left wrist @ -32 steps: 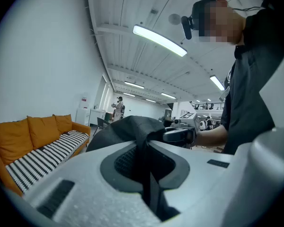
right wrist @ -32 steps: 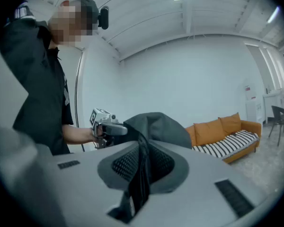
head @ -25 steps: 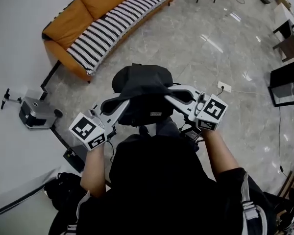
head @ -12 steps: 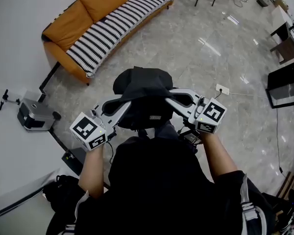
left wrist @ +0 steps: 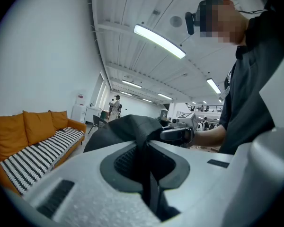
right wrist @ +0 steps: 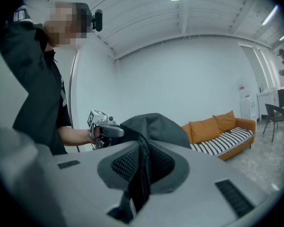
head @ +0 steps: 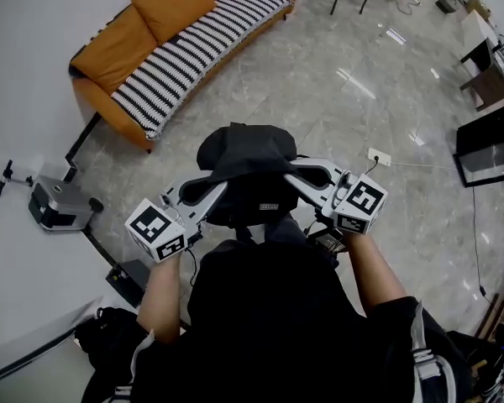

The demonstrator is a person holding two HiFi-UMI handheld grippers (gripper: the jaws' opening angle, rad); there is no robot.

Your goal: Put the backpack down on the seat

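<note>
The backpack is held up in the air right in front of the person, well apart from the sofa. It's pinched from both sides. The left claw is clamped tight on a fold of its black strap, and the right claw is clamped on a strap on the other side, so both are closed on the bag.

The orange sofa is set against the white wall, with a striped cover laid over the seat. Open marble floor is seen between it and the bag.

A grey machine is parked by the wall at the left. A white socket with a cable is left on the floor at the right, with a dark screen further right. A black bag is dumped low at the left, by the wall.
</note>
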